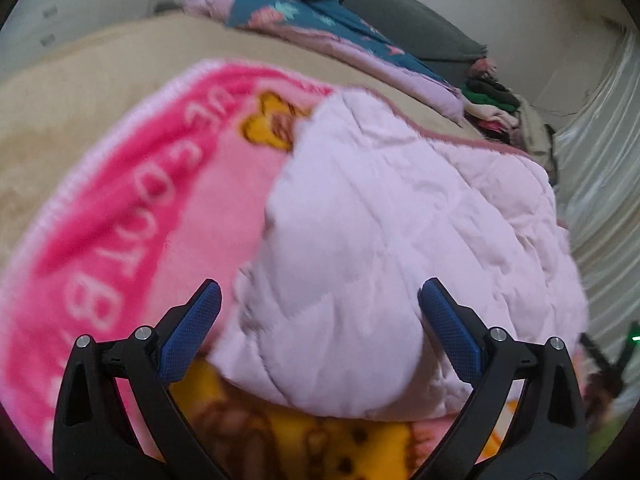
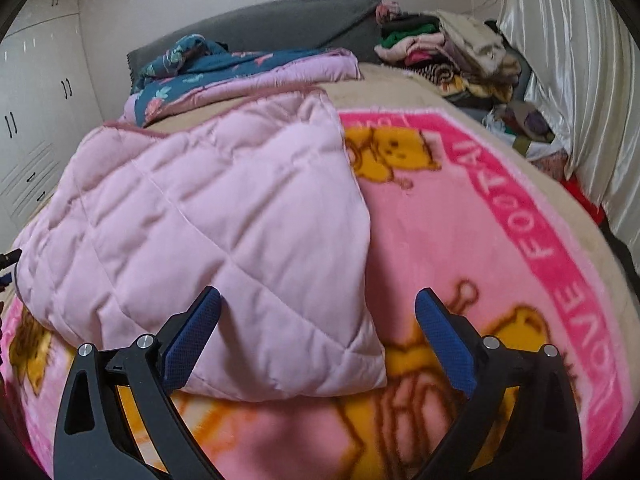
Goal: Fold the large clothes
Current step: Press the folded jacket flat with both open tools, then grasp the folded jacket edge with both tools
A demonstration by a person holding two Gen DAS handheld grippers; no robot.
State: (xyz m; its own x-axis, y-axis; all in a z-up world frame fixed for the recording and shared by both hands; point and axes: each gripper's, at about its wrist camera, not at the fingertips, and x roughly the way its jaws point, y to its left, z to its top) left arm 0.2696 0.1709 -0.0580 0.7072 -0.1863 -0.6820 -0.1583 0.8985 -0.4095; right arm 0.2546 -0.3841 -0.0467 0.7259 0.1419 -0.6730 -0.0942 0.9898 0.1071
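Note:
A pale pink quilted comforter (image 1: 400,240) lies folded in a thick pad on a pink fleece blanket with yellow bears (image 1: 140,208). My left gripper (image 1: 320,300) is open and empty, its blue pads spread just above the comforter's near edge. In the right wrist view the same comforter (image 2: 208,232) lies left of centre on the bear blanket (image 2: 460,240). My right gripper (image 2: 318,300) is open and empty over the comforter's near right corner.
A teal floral and lilac quilt (image 2: 240,76) lies at the bed's far end against a grey headboard (image 2: 280,20). A pile of clothes (image 2: 440,48) sits at the far right beside a white curtain (image 2: 568,80). White wardrobes (image 2: 36,100) stand left.

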